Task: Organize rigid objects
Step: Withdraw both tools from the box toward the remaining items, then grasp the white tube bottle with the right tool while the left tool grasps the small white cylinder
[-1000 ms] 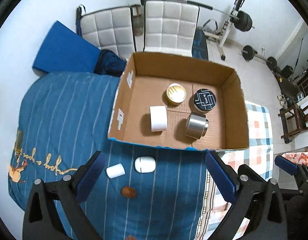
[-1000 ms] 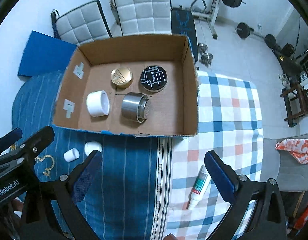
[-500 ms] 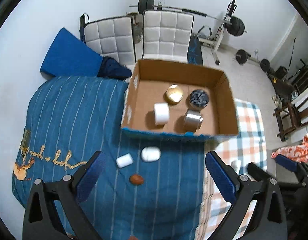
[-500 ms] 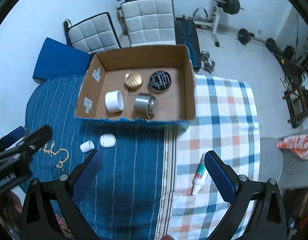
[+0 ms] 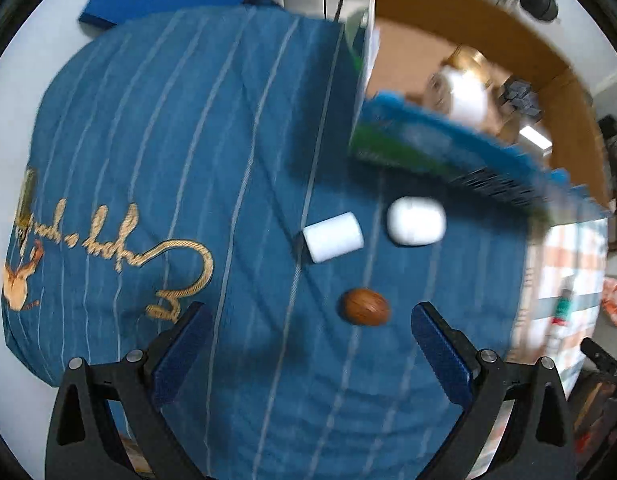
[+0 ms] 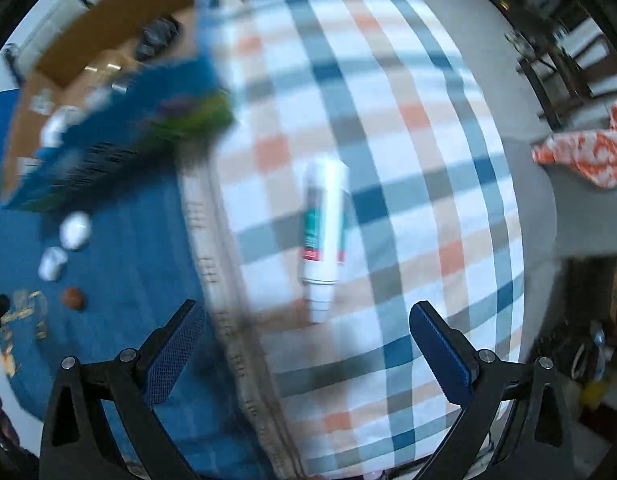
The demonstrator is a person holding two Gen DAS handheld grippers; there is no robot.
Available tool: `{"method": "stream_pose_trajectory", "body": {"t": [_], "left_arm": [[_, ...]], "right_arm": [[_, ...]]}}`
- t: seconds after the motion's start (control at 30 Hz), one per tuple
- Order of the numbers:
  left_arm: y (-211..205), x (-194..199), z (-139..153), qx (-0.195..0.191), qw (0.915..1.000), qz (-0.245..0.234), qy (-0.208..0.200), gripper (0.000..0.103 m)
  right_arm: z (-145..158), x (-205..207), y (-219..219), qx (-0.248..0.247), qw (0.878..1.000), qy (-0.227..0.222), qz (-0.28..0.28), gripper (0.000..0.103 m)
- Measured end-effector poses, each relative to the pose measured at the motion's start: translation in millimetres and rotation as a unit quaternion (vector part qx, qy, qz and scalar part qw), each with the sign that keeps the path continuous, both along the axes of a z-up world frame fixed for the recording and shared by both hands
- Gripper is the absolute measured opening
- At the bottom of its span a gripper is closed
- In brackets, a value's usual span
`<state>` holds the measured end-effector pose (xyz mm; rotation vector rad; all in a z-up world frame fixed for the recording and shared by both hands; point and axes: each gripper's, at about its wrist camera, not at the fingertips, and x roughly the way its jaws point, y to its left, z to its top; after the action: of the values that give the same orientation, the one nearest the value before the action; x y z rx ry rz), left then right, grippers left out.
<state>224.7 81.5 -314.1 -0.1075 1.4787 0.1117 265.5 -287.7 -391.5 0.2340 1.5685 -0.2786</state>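
Both views are smeared by motion blur, so fine detail is lost. In the left wrist view the left tool (image 5: 306, 336) is spread wide with nothing between its blue pads, held above a blue striped bedspread (image 5: 156, 128). On that bedspread a brown oval nut-like thing (image 5: 365, 306) is seen just ahead of the tool, nearer the right pad. Beyond it a small white cylinder (image 5: 333, 237) is laid on its side, and a rounded white case (image 5: 416, 221) lies just beside it on the right, apart from it. A cardboard box (image 5: 564, 92) is set past these toward the far right of the bed; a white roll (image 5: 468, 98) and a gold lid (image 5: 470, 60) can be made out inside, blurred.

In the right wrist view the right tool (image 6: 306, 334) is likewise wide open and empty, held over a checked blanket (image 6: 428, 140). A white tube (image 6: 323, 236) with a green and red label is laid on the blanket, its cap end pointing toward the tool, between the two pads' lines. The box, the white pieces and the nut are seen at the left on the blue cover.
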Motion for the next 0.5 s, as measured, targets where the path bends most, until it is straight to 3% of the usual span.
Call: {"method": "stream_pose_trajectory", "body": {"t": [0.13,0.23,0.37,0.43,0.5], "left_arm": [[-1,20,-37,0.003,0.9995,-0.004,0.033,0.102],[0,33,-50,-0.006,0.9989,0.007,0.046,0.102],[3,44,-63,-0.032,0.997,0.029,0.064,0.102],[4,49,-71,-0.038,0.9955,0.039,0.078,0.101],[4,54,-78,-0.052,0.9936,0.05,0.088,0.097]], "right_arm": [[-47,6,-14,-0.001,0.999,0.03,-0.027,0.103],[-71,11,-20,0.005,0.998,0.041,-0.044,0.096],[-98,17,-25,0.023,0.996,0.058,-0.064,0.07],[-95,18,-26,0.023,0.996,0.045,-0.074,0.064],[-93,21,-21,0.019,0.997,0.045,-0.063,0.045]]}}
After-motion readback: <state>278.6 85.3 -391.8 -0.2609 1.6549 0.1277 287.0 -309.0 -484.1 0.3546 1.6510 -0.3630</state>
